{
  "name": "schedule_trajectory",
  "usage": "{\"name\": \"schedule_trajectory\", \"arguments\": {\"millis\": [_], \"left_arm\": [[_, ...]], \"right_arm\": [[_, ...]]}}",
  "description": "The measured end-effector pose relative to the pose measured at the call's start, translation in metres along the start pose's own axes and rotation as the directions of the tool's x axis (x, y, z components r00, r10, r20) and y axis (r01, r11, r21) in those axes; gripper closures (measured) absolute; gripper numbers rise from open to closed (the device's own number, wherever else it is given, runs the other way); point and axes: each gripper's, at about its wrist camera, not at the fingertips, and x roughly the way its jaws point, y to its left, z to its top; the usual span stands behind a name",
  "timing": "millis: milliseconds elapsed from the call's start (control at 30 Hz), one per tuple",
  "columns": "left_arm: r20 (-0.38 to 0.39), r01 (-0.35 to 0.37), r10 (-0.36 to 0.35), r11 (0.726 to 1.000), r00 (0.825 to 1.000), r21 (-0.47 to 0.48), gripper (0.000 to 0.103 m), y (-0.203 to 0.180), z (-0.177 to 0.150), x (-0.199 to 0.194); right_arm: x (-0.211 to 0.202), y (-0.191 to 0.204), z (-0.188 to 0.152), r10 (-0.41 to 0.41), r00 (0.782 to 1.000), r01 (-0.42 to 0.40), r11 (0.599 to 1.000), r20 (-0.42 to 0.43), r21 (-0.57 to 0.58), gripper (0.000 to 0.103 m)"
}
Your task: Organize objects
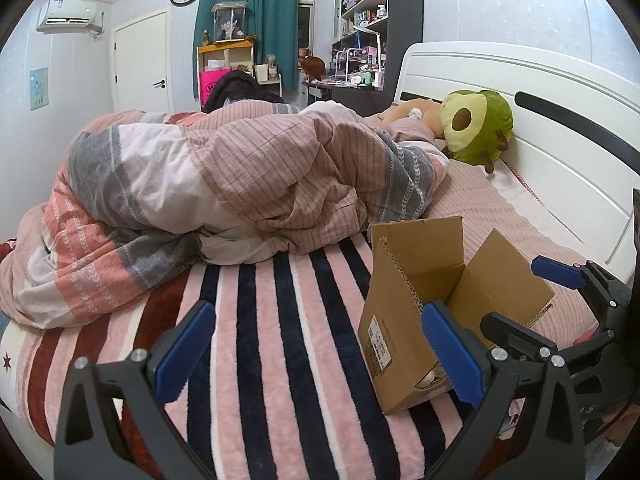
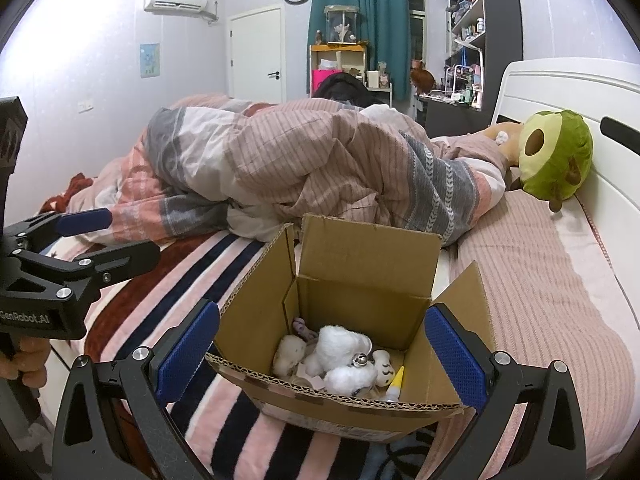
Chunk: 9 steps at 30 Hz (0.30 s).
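Observation:
An open cardboard box [image 2: 360, 264] stands on the bed, and it also shows in the left wrist view [image 1: 416, 280]. Inside lie several small white plush toys [image 2: 340, 352] with a small bell and a yellow-tipped piece. My right gripper [image 2: 320, 352] is open and empty, its blue pads on either side of the box's near end. My left gripper [image 1: 320, 352] is open and empty over the striped blanket [image 1: 280, 320], left of the box. A green avocado plush [image 2: 556, 156] leans on the headboard, also in the left wrist view [image 1: 476, 124].
A bunched pink and grey quilt [image 1: 224, 184] fills the middle of the bed. The white headboard [image 1: 540, 120] runs along the right. The left gripper shows at the left edge of the right wrist view [image 2: 84, 220]. Shelves, a desk and a door stand beyond.

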Motion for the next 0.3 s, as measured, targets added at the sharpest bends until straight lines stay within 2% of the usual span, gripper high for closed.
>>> {"name": "schedule_trajectory", "arguments": {"millis": [300], "left_arm": [[0.000, 0.002, -0.002, 1.000, 1.000, -0.007, 0.001, 0.0004, 0.0008, 0.0002]], "right_arm": [[-0.0006, -0.0005, 0.0003, 0.001, 1.000, -0.001, 1.000, 0.000, 0.003, 0.000]]}}
